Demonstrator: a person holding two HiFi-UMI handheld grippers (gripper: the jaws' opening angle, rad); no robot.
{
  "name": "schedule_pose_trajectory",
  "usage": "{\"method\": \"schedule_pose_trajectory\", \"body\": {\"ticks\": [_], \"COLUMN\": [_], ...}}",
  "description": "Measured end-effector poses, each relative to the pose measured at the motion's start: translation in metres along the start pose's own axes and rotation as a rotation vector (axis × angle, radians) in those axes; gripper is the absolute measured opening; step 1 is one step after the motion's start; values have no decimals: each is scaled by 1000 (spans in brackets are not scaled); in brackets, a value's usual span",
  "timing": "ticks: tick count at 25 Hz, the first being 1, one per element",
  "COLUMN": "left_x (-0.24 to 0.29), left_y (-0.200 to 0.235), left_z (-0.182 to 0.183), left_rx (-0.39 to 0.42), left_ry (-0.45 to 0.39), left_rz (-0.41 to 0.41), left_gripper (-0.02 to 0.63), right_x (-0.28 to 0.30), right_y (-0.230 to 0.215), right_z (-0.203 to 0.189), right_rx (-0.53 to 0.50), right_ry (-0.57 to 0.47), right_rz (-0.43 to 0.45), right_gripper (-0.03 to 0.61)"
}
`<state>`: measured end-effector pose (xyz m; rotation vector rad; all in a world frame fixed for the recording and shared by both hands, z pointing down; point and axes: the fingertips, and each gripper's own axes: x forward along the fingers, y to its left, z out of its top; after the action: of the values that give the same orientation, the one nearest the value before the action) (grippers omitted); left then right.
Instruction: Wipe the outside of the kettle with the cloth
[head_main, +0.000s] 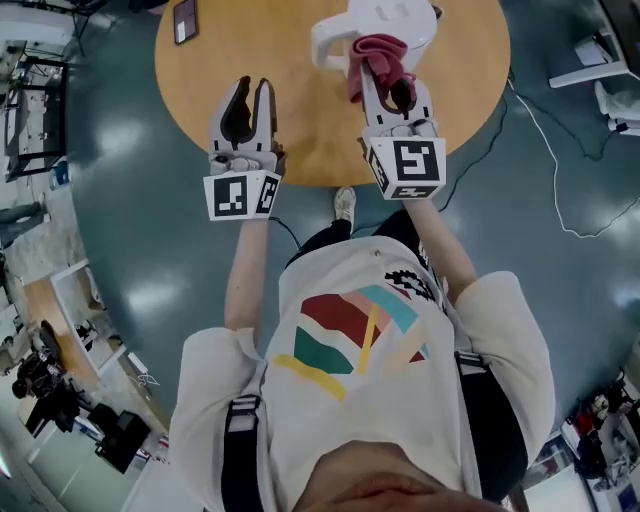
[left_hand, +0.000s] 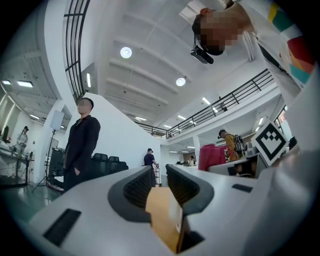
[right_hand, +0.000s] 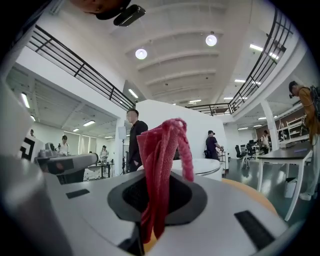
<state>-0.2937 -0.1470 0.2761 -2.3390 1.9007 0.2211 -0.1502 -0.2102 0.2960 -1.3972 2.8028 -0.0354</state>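
Right gripper (head_main: 388, 88) was clamped on the red cloth (head_main: 376, 55), a soft, limp, light fold whose long axis ran out along the jaws. Its free end lay against, or perhaps only just beside, the white kettle (head_main: 392, 20). The kettle stood upright at the far edge of the round table (head_main: 300, 130), its handle pointing left. It looked rigid and smooth, so probably slippery, and best steadied by that handle. Left gripper (head_main: 252, 95) was narrowly parted and empty.

Round wooden table (head_main: 310, 135) beneath the left claw (head_main: 254, 86). A dark flat device (head_main: 186, 20) lies on it, beyond that claw and to its left. A white cable (head_main: 540, 140) trails over the floor (head_main: 120, 200), right of the right claw (head_main: 385, 82).
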Motion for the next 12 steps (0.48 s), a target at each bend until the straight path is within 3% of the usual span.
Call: {"method": "schedule_pose_trajectory", "body": {"ticks": [4, 8, 12], "left_x": [11, 6, 14], "left_y": [-25, -49, -64], "left_z": [13, 24, 20], "left_rx": [11, -52, -73], "left_ry": [-19, -29, -24], "left_rz": [-43, -64, -103], "left_gripper": [138, 138, 138], "right_x": [-22, -53, -90], "right_y": [-30, -52, -70], "right_z": [12, 21, -2], "right_rx": [-10, -17, -59], "right_ry": [-11, 16, 95], "right_rz": [-40, -54, -79], "right_gripper": [38, 38, 38]}}
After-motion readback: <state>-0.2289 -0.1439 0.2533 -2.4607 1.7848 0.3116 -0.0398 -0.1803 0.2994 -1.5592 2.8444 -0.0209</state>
